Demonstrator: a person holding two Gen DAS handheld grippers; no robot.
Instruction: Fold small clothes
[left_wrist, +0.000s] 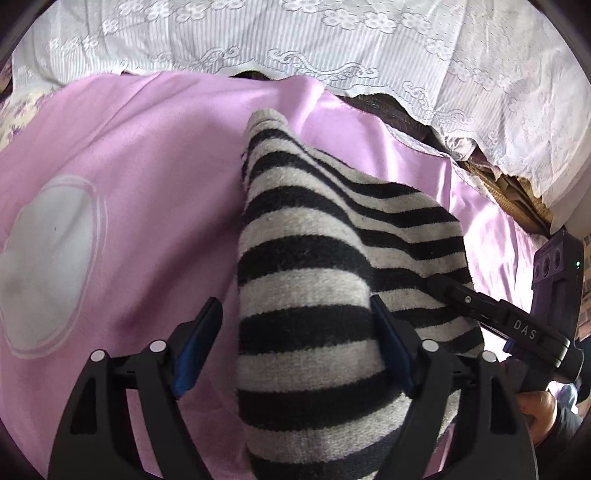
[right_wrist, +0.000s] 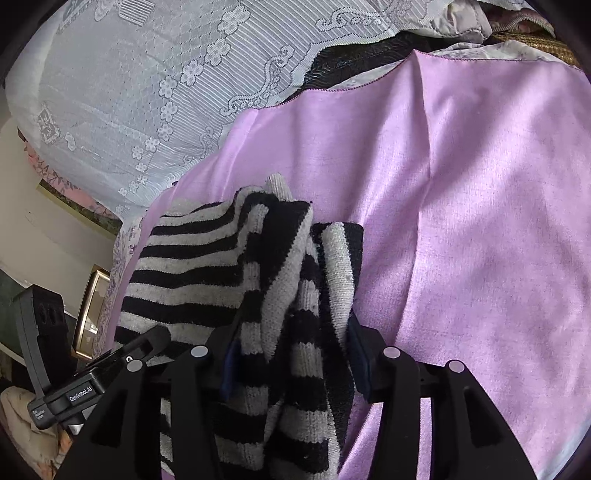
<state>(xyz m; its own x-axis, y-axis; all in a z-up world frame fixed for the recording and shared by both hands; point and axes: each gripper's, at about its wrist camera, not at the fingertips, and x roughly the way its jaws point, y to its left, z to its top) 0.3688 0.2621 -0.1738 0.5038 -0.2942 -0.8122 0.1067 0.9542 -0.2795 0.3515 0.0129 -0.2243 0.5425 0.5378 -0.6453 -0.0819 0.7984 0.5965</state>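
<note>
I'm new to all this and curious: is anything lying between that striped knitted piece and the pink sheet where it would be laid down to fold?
Nothing visible does. The striped garment sits between both grippers' fingers, left gripper and right gripper, and the pink sheet beside and beyond it shows only bare fabric with creases and a pale round patch.

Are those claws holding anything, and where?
The right gripper pinches a bunched edge of the striped garment. The left gripper stands open around another part of it, one pad clear of the cloth, so not gripping.
</note>
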